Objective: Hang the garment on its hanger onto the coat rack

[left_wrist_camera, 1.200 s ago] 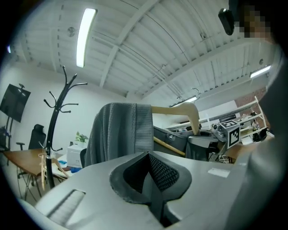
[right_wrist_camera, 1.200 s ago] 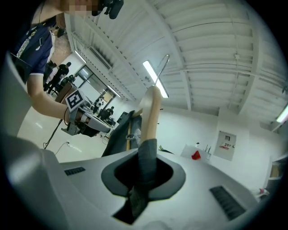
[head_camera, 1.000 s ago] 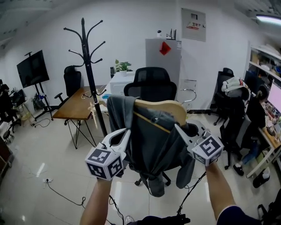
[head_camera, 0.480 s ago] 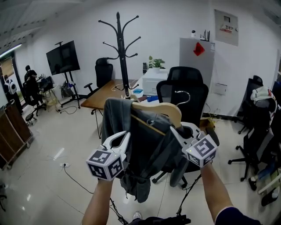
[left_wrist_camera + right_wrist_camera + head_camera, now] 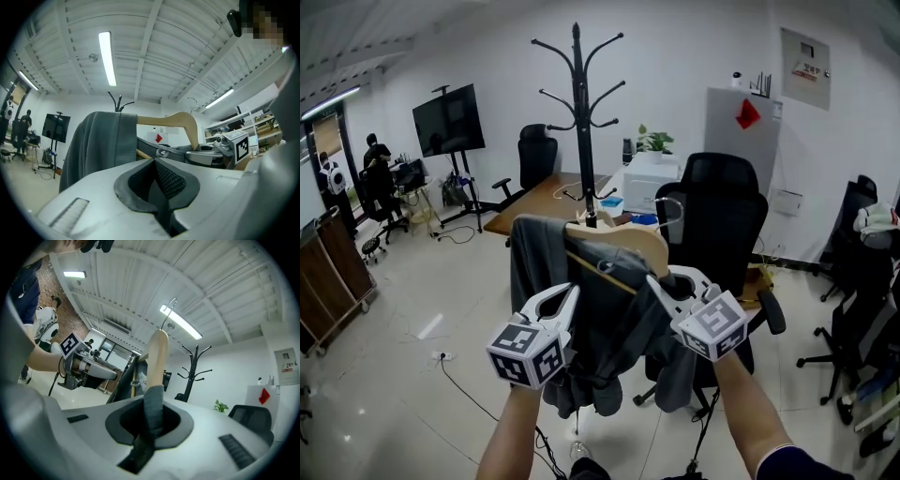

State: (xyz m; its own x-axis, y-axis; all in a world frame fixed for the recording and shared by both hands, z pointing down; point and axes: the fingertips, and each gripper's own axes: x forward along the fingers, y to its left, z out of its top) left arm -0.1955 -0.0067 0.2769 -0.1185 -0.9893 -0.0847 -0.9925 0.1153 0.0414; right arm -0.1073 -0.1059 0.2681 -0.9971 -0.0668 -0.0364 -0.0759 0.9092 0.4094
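Starting at the far left, a person (image 5: 375,150) stood by the desks at the back of the office, and a dark screen (image 5: 448,119) on a stand stood a little nearer the middle. Your left tool (image 5: 574,293) was raised in front of you and pointed level. Its jaws were pressed together on what looked like a thin dark fold at the lower left of the garment (image 5: 609,319), and its own view showed the pads meeting with no gap. The grey garment hung from the wooden hanger (image 5: 628,246). One side was draped thickly over the hanger's left arm, and the rest drooped in folds between your two hands, clear of the floor. Beyond the hanger rose the black coat rack (image 5: 578,103) with its curved pegs. Its pole ran down out of sight behind the hanger, in front of a wooden bench (image 5: 534,199). The hanger's metal hook (image 5: 673,202) curled in the air just to the right of that pole and well below the pegs, resting on none of them. Your right tool (image 5: 656,281) pinched a strip of grey cloth where it lay over the hanger's right end, with the pale wood rising just past the jaws. A black office chair (image 5: 727,206) stood behind it, and a white cabinet (image 5: 741,117) stood against the wall.
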